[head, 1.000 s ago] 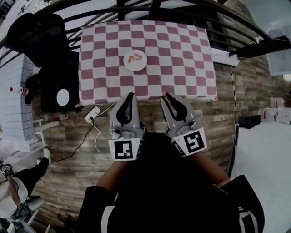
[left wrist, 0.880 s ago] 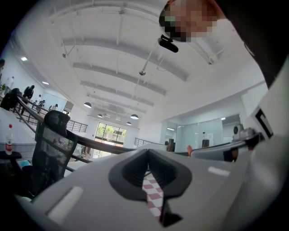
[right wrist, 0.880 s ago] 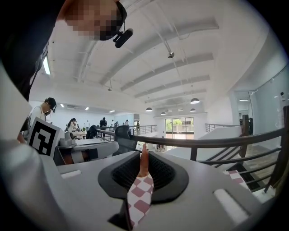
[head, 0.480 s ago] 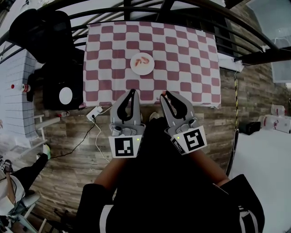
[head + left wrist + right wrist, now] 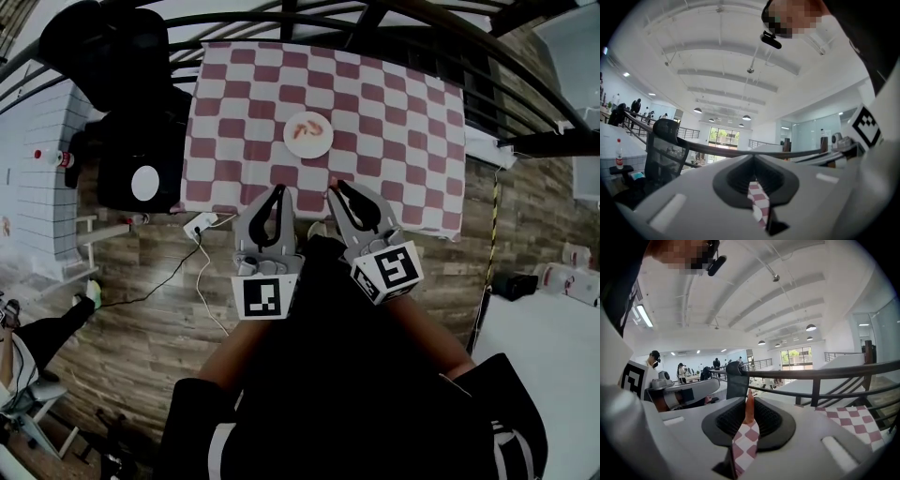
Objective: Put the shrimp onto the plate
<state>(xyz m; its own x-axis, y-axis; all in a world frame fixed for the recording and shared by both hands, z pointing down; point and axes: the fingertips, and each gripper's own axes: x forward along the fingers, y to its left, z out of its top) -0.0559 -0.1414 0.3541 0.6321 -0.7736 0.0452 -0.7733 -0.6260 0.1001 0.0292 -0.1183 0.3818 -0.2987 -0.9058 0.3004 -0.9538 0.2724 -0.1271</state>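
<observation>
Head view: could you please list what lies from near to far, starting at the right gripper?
Right gripper, shut on a shrimp → checkered tablecloth → white plate bearing more shrimp → black railing.

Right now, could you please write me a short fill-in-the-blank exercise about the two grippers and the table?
1. The right gripper is shut on a ____.
2. The left gripper holds ____ between its shut jaws.
3. The white plate stands on a red and white ____ tablecloth.
Missing words: shrimp; nothing; checkered.
</observation>
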